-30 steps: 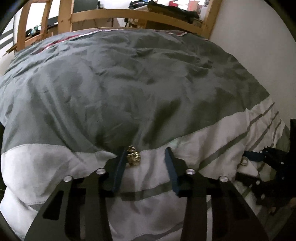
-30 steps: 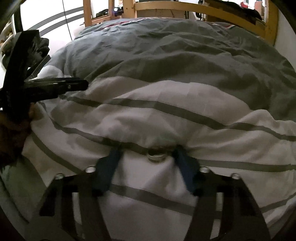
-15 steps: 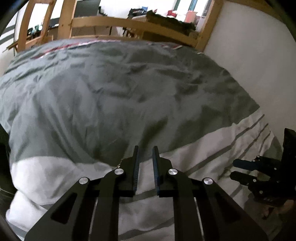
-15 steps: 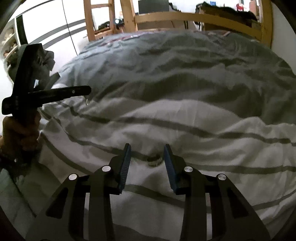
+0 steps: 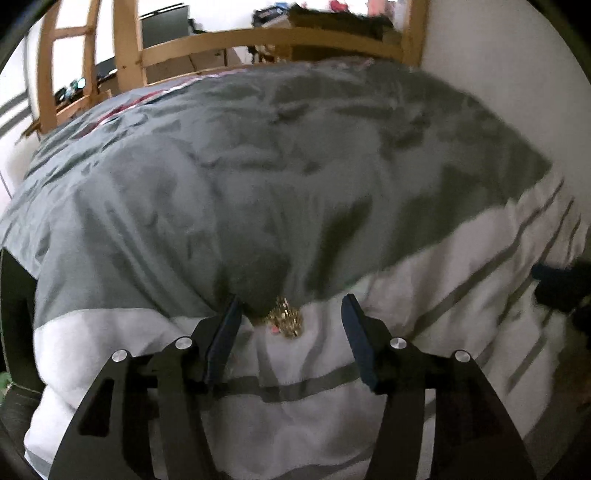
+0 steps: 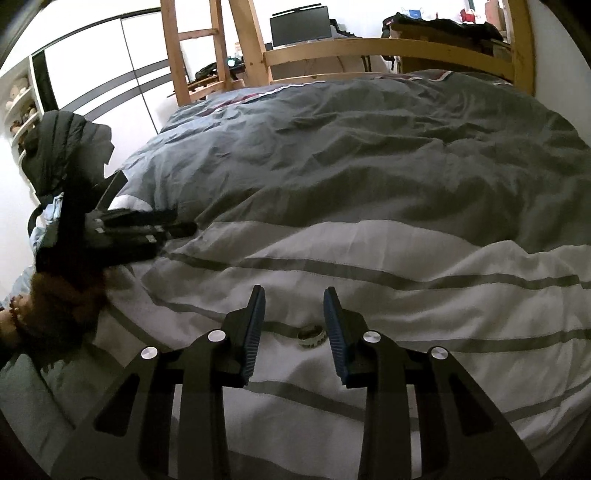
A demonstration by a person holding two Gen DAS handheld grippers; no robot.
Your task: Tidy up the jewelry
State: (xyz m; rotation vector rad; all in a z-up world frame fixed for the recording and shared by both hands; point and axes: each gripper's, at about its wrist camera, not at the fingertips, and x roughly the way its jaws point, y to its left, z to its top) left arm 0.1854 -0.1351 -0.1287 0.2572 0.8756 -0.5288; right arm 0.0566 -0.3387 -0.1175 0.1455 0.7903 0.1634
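Between the blue pads of the left hand-held gripper (image 5: 291, 314), a small gold trinket (image 5: 284, 322), possibly a clustered ring or charm, lies loose on the white band of the duvet (image 5: 332, 435). The jaws have just been opening and now stand wide, with neither pad touching the piece; it sits nearer the left pad. This view is motion-blurred, so finer detail of the piece cannot be read.

Ahead of the right hand-held gripper (image 6: 293, 319), a beaded ring (image 6: 311, 335) rests on a grey stripe of the same duvet, just inside the right pad. These jaws have just been closing and stand narrow, yet no pad presses on the ring: it is not held.

Risk assessment, by judgement:
- Soft bedding yields under a pad. A closing stroke may push either piece down into a fold instead of trapping it.
- Both pieces lie off centre. The nearer pad may strike first and flick the piece aside.
- A pad may pinch fabric along with the metal.

Farther off, the grey part of the duvet runs back to a wooden bed frame (image 6: 369, 50), with a dark monitor (image 6: 299, 23) beyond it.
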